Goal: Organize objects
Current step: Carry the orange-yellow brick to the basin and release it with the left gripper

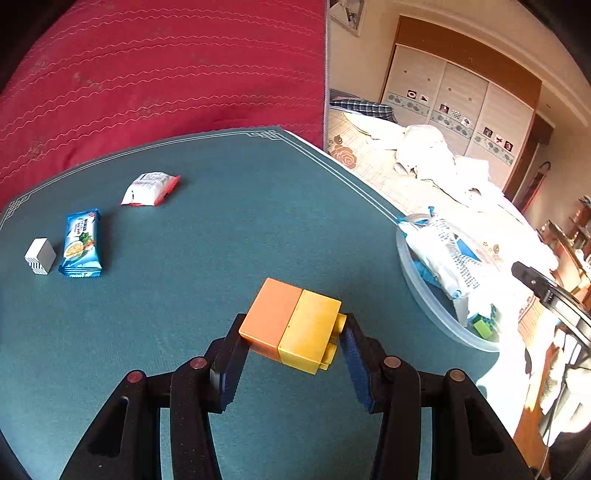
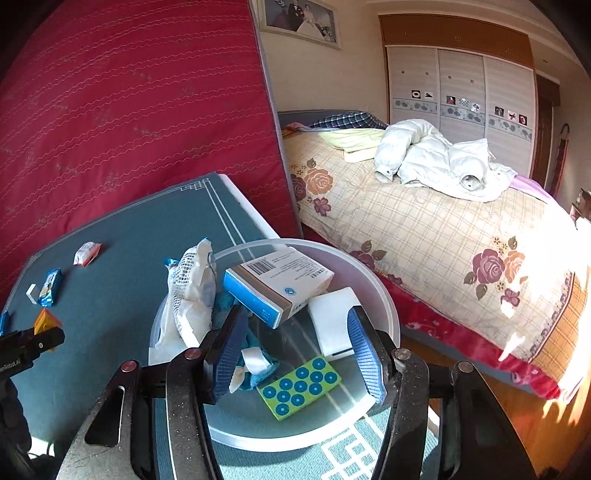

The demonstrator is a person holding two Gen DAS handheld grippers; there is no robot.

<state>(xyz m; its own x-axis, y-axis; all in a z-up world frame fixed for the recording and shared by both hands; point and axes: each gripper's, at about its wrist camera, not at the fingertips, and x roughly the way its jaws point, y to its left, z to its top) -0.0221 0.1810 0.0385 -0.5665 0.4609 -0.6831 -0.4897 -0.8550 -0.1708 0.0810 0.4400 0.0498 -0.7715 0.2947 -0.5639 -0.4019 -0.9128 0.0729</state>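
The left gripper point(image 1: 293, 341) clamps an orange-and-yellow block point(image 1: 295, 325) above the table point(image 1: 229, 236). The right gripper point(image 2: 295, 325) grips a blue-and-white box point(image 2: 275, 286) over the bowl point(image 2: 388, 306).

Orange-yellow block pair point(image 1: 295, 325) aloft over table; blue-white box point(image 2: 273, 286) tilted (above basin point(image 2: 384, 295)).

A home bedroom is shown by a quilted bed point(image 2: 424, 236), sliding wardrobe point(image 2: 461, 92) and framed photograph point(image 2: 299, 22).
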